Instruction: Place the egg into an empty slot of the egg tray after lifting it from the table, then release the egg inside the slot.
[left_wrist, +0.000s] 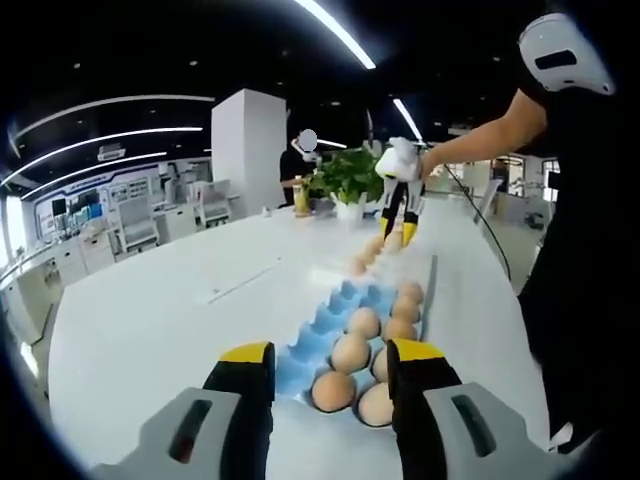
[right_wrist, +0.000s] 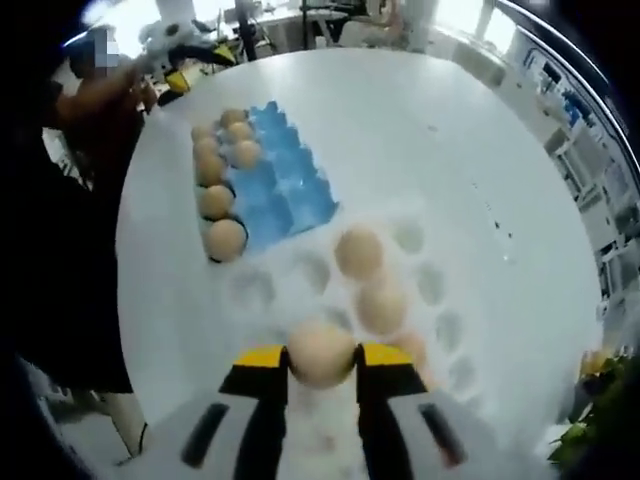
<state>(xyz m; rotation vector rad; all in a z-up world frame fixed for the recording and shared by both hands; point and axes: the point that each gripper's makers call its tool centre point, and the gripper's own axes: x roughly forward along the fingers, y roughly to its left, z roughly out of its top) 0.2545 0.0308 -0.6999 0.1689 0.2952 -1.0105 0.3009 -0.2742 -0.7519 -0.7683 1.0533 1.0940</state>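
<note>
You get bright, even light from ceiling strip lights (left_wrist: 335, 30) far above your left jaws. Ahead of your right jaws the white table (right_wrist: 400, 130) glares, washing out the white tray (right_wrist: 420, 285). Fisheye bending and soft blur grow toward both edges.

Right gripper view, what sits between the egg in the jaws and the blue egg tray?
In the right gripper view, a white tray lies between the held egg and the blue egg tray, with two eggs in its slots.
</note>
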